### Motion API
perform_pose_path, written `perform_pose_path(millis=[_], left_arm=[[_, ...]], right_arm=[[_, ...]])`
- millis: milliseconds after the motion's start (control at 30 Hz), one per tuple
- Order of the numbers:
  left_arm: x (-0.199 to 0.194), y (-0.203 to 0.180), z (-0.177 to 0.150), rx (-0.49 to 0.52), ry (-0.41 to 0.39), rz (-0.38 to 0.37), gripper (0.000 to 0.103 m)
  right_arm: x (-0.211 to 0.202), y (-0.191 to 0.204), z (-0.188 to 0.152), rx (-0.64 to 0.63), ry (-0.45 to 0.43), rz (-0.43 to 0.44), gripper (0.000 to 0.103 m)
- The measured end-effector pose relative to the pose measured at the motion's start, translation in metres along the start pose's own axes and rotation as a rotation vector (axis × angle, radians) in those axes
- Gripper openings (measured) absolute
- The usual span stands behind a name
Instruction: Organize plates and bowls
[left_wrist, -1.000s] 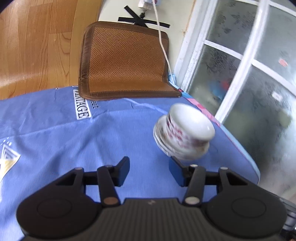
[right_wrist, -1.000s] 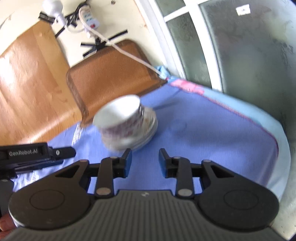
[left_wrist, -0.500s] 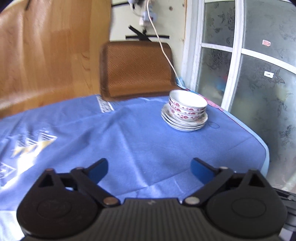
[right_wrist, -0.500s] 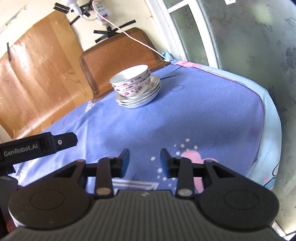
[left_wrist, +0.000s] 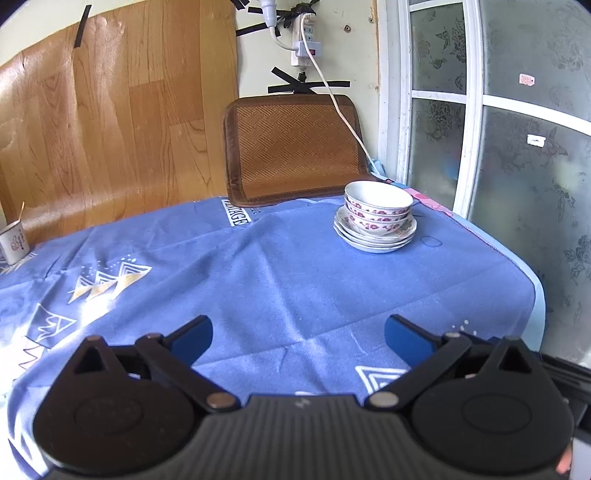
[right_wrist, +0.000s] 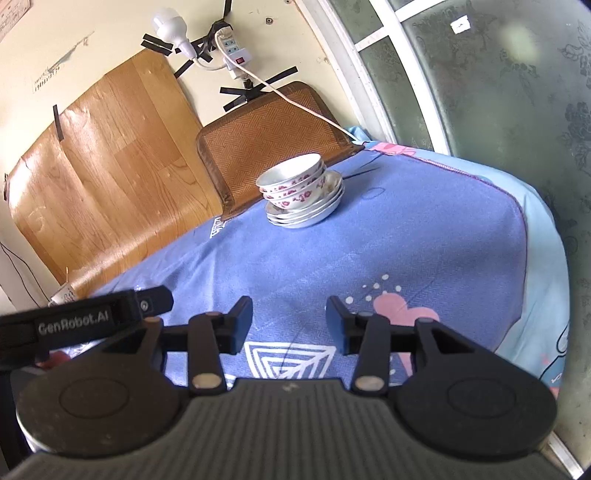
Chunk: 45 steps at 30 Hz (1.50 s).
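A stack of white floral bowls (left_wrist: 377, 205) (right_wrist: 293, 182) sits on a stack of plates (left_wrist: 375, 239) (right_wrist: 314, 212) at the far right of the table, on the blue cloth (left_wrist: 295, 280) (right_wrist: 369, 258). My left gripper (left_wrist: 298, 338) hangs well back from the stack, jaws wide open with nothing between them. My right gripper (right_wrist: 289, 323) is also far from the stack; its jaws are opening, part way apart, and nothing is between them. The left gripper's body (right_wrist: 85, 319) shows at the left edge of the right wrist view.
A brown woven chair back (left_wrist: 295, 147) stands behind the table. A white cable (left_wrist: 340, 107) hangs from a wall power strip (left_wrist: 306, 37). A small cup (left_wrist: 13, 242) sits at the table's far left. Frosted glass doors (left_wrist: 517, 147) close off the right side.
Both grippers have drawn back from the stack, which now looks smaller and farther away. The left jaws have spread wide. The right jaws have widened a little.
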<state>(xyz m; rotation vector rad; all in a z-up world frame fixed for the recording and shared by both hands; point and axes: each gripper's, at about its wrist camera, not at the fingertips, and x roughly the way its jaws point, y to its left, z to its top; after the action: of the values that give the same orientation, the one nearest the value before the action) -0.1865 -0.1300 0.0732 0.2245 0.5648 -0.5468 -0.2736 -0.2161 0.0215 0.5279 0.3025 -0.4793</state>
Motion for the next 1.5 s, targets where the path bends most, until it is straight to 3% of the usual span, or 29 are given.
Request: perform_pose_path(millis=[267,433,633,900,1033,1500], left_arm=[[-0.009,0.026,-0.005,-0.099,-0.023,0.046,0.103],[-0.006,0.039,-0.007,-0.140,0.012,0.048,0.103],[-0.008,0.042,-0.011,-0.123,0.009,0.087,0.103],[-0.009,0.054,-0.012,-0.135,-0.029,0.160,0.103],[-0.009,0.063,-0.014,-0.159,-0.044,0.191,0.103],[-0.008,0.065,-0.020,-0.157,-0.043,0.188,0.103]], right_arm=[[0.000,0.016,0.000,-0.047,-0.016,0.041,0.051],[-0.004,0.019,0.002,-0.064,-0.060,0.013,0.073],[-0.006,0.026,0.004,-0.113,-0.099,-0.008,0.091],[0.001,0.041,0.011,-0.168,-0.076,0.013,0.098],[-0.004,0.049,0.011,-0.176,-0.121,0.005,0.103],[-0.002,0.055,-0.005,-0.143,-0.077,-0.006,0.103]])
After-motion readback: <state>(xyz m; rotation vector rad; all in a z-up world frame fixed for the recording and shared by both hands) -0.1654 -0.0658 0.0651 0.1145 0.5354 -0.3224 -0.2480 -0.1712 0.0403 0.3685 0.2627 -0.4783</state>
